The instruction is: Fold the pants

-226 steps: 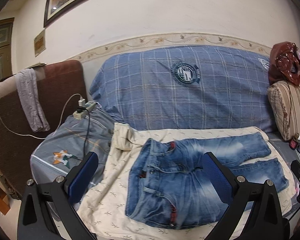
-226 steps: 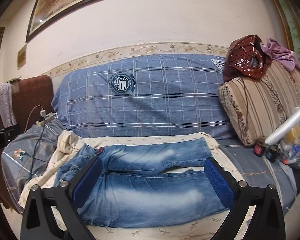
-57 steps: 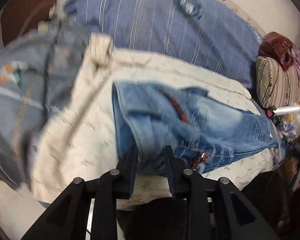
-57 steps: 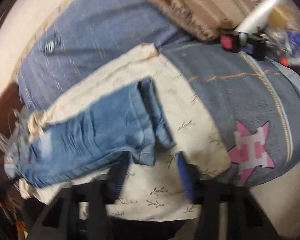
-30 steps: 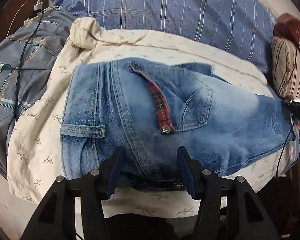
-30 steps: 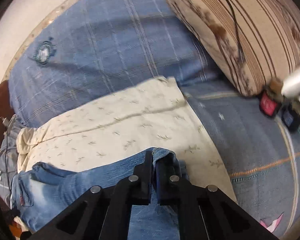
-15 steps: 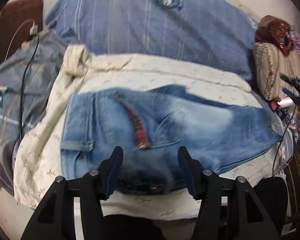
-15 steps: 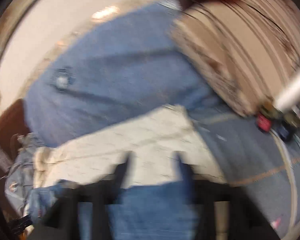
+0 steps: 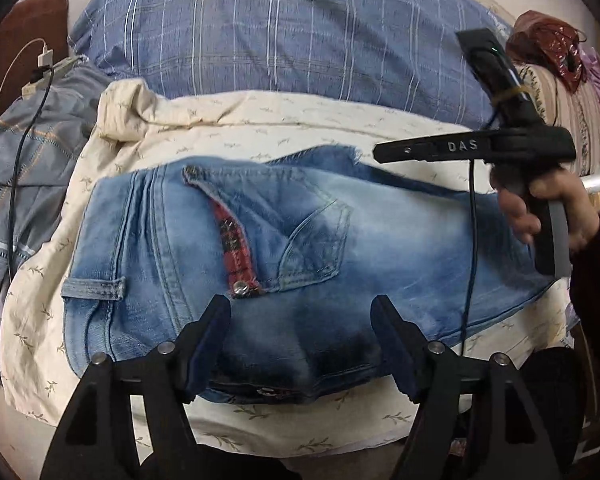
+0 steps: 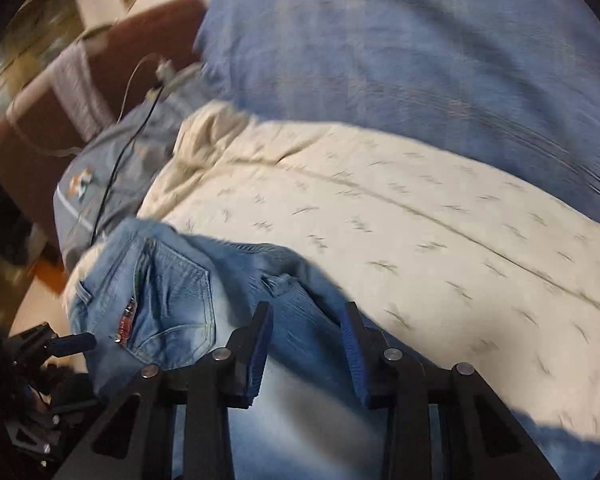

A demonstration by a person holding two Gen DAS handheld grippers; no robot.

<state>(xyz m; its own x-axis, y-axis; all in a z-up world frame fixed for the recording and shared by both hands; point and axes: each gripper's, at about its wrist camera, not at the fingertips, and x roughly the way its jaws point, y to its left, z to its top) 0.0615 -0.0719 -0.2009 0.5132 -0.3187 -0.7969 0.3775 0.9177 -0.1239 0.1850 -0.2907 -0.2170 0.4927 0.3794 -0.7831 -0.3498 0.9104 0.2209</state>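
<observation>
Blue jeans (image 9: 260, 252) lie folded lengthwise on a cream sheet (image 9: 260, 128), back pocket and red plaid trim facing up, waist to the left. My left gripper (image 9: 300, 312) is open and empty just above the near edge at the seat. My right gripper (image 10: 306, 314) is open and empty over the middle of the jeans (image 10: 172, 300); that view is blurred. In the left wrist view the right gripper's body (image 9: 476, 146) and the hand holding it hover above the leg end.
A blue plaid cushion (image 9: 280, 32) backs the sofa. A grey cover with a charger and black cable (image 9: 24, 128) lies left. A striped pillow (image 9: 580, 120) with a dark red bag sits right. The sheet's front edge (image 9: 260, 436) hangs near me.
The left gripper stayed open over the jeans' seat. The right gripper let go of the leg hem, opened and swung left over the jeans, now pointing toward the waist end.
</observation>
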